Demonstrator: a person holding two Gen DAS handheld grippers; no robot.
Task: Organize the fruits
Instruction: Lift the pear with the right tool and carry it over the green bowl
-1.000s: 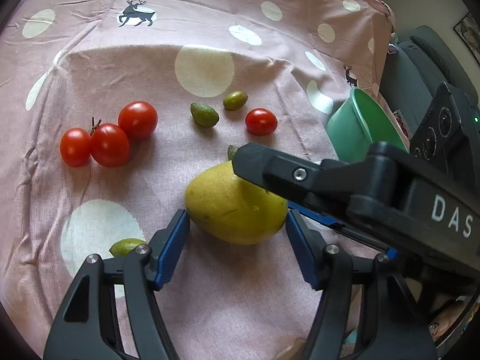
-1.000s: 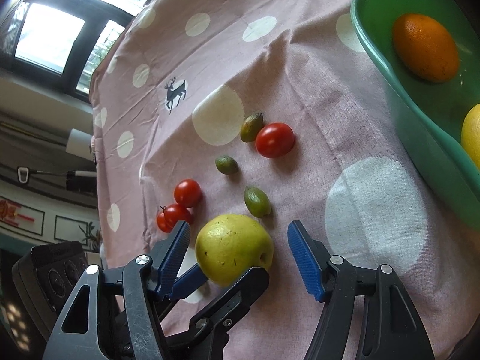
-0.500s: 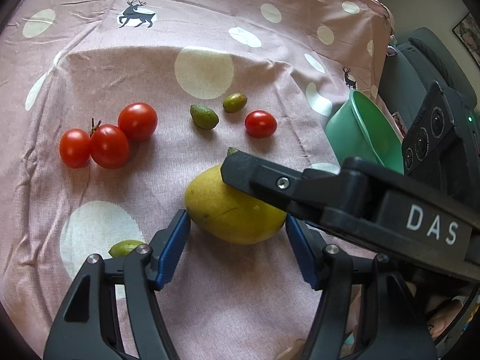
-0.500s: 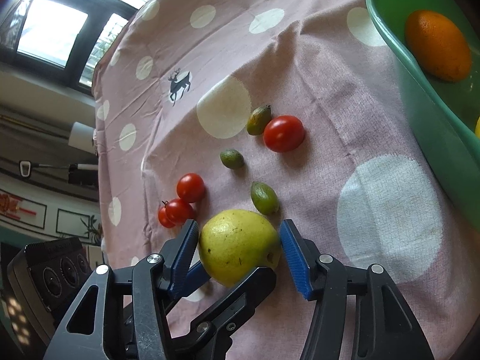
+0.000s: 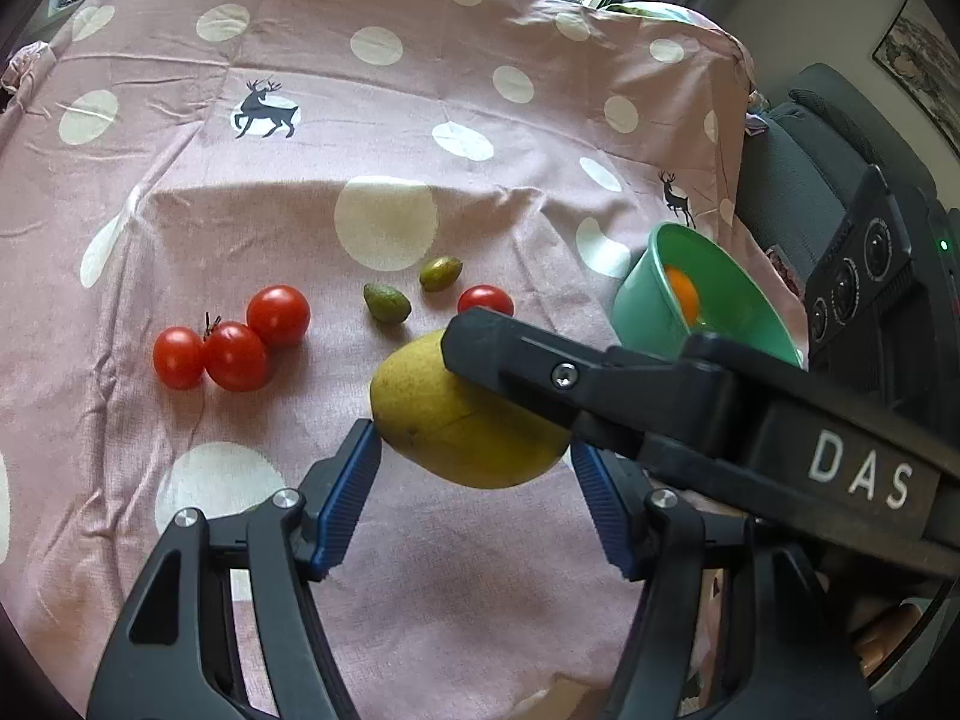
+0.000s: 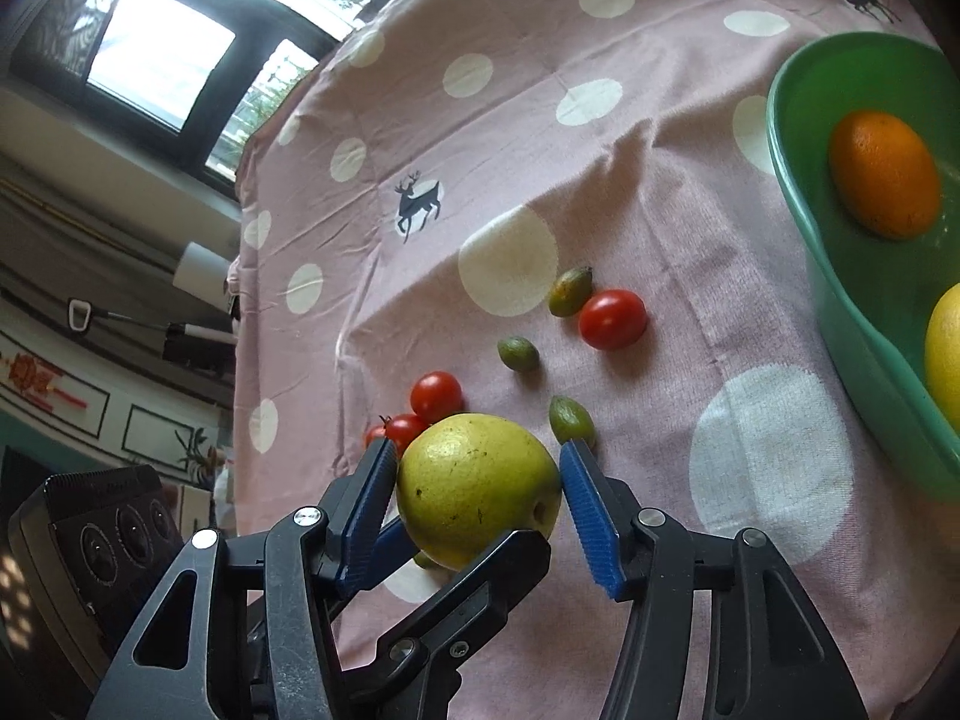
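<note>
A large yellow-green pear is lifted above the pink dotted cloth. My right gripper is shut on it, its blue pads pressing both sides; one of its fingers crosses the left wrist view over the pear. My left gripper is open, its pads either side of the pear with small gaps. A green bowl at the right holds an orange and a yellow fruit.
On the cloth lie three red tomatoes in a cluster, a single tomato and a few small green fruits. A dark chair stands beyond the table's right edge.
My right gripper has closed on the pear and raised it off the cloth. The left gripper has pulled back a little and stays open.
</note>
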